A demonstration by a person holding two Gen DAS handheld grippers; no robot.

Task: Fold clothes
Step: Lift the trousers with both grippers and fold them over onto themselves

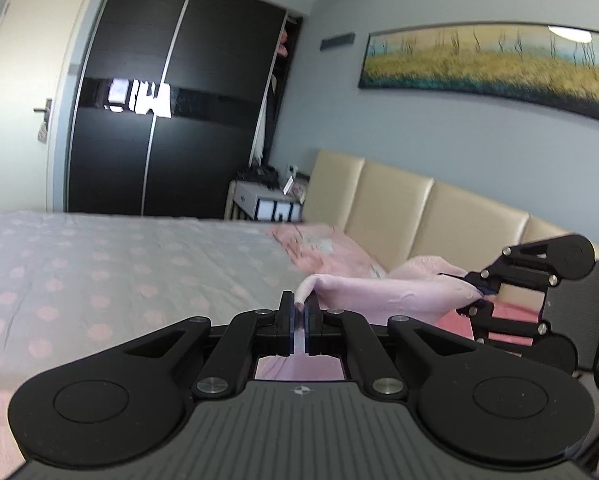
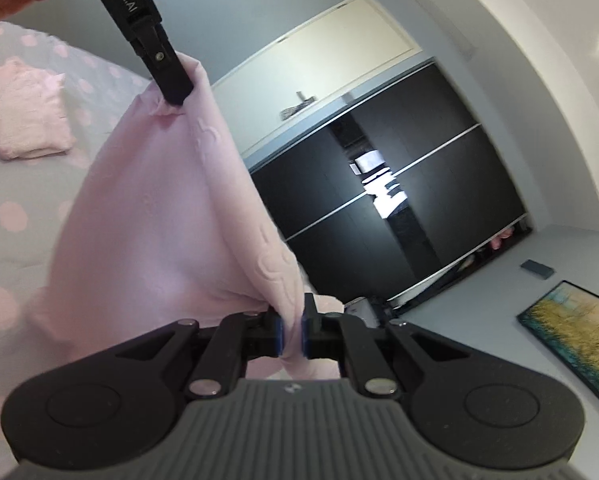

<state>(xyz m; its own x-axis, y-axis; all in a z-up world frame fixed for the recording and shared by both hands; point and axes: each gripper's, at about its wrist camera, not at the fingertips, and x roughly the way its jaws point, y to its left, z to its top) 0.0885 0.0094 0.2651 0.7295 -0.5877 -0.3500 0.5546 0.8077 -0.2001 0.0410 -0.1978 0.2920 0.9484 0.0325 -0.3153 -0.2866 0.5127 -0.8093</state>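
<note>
A garment (image 2: 171, 216) is held stretched between the left gripper (image 1: 299, 312) and the right gripper (image 2: 291, 336), above the bed (image 1: 119, 264). A folded garment (image 2: 27, 120) is laid on the bed beyond it. A headboard (image 1: 419, 208) is set behind the pillow (image 1: 319, 248), with a wardrobe (image 1: 171, 96) placed past the bed's far side.

Were matte black, left hand-held gripper (image 1: 299, 312) and right hand-held gripper (image 2: 292, 332) alike: round hubs, silver screws, blue-edged pads (image 2: 280, 336), ribbed grey housing, white lettering along one body.
</note>
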